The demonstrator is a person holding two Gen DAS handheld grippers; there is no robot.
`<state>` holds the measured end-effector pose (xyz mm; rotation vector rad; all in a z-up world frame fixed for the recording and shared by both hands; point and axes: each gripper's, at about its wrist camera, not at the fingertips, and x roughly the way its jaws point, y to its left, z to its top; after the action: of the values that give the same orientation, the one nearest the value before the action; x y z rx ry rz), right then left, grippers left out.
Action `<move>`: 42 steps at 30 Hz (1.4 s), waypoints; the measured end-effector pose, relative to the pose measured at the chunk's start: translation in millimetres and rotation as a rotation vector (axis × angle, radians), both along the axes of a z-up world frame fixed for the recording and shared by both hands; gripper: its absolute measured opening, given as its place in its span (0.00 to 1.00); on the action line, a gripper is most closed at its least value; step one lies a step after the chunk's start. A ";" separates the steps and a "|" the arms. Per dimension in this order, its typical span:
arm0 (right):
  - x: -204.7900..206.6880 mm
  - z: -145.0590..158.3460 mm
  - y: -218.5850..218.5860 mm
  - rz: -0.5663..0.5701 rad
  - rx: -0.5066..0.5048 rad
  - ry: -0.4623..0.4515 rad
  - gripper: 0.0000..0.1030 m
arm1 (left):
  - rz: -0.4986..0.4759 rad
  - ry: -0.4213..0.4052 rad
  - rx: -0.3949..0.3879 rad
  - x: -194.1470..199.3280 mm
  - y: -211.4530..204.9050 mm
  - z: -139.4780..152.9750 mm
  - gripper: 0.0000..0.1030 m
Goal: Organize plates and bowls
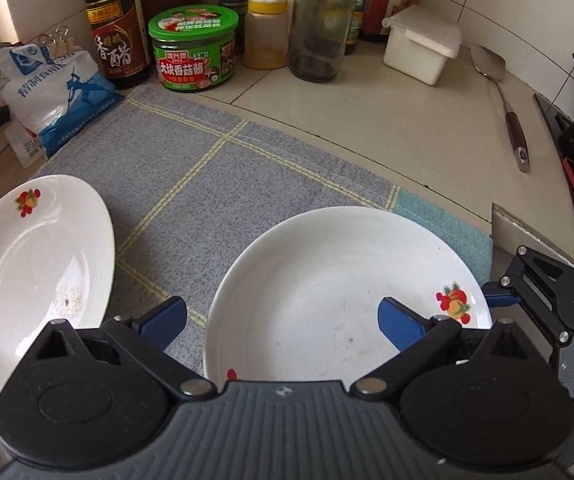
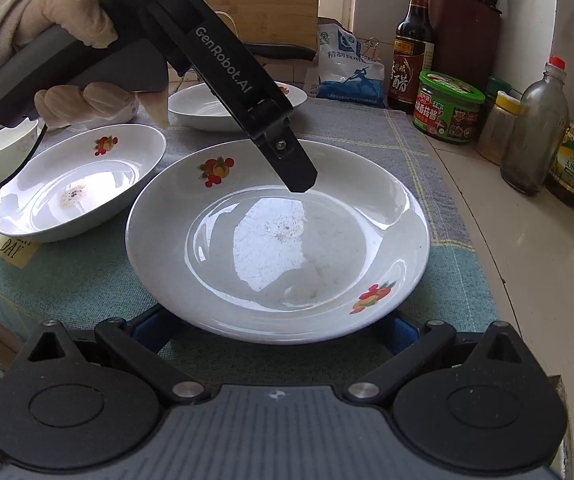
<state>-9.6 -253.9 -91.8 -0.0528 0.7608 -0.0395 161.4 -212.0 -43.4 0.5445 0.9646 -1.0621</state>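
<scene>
A: Your left tongs [image 1: 281, 320] hang over the near plate [image 1: 327, 280], blue fingers spread wide, one off the plate's left rim above the cloth, the other over its inside by the fruit print. Nothing is pinched there.

B: And from your right wrist camera that same plate [image 2: 279, 256] sits flat on the grey checked cloth [image 2: 351, 128], right in front of you. Your right tongs [image 2: 277, 330] are spread too, their blue fingertips [image 2: 149, 326] showing either side of the plate's near rim, low against the cloth. Whether they touch the rim, I cannot tell.

A: Your gloved left hand [image 2: 47, 40] grips the handle up top, with that tool's dark finger tip over the plate's far side.

B: A second plate [image 2: 75, 184] lies just beside it to the left, a pale smear in its middle. A third plate [image 2: 227, 112] sits behind, and a small bowl [image 2: 3, 152] at the far left edge.

A: Along the table's back: vinegar bottle [image 1: 117, 32], green-lidded jar [image 1: 193, 48], salt bag [image 1: 55, 92], and a spatula [image 1: 503, 96] off to the right.
</scene>
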 end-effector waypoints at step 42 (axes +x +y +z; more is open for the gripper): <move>38.6 18.2 -36.1 0.079 -0.036 0.055 1.00 | -0.064 0.130 0.032 54.1 -43.2 1.3 0.78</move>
<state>29.0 -290.0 -73.5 -0.1187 0.8127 0.0236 215.5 -255.2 -42.1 0.5407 1.0862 -1.1518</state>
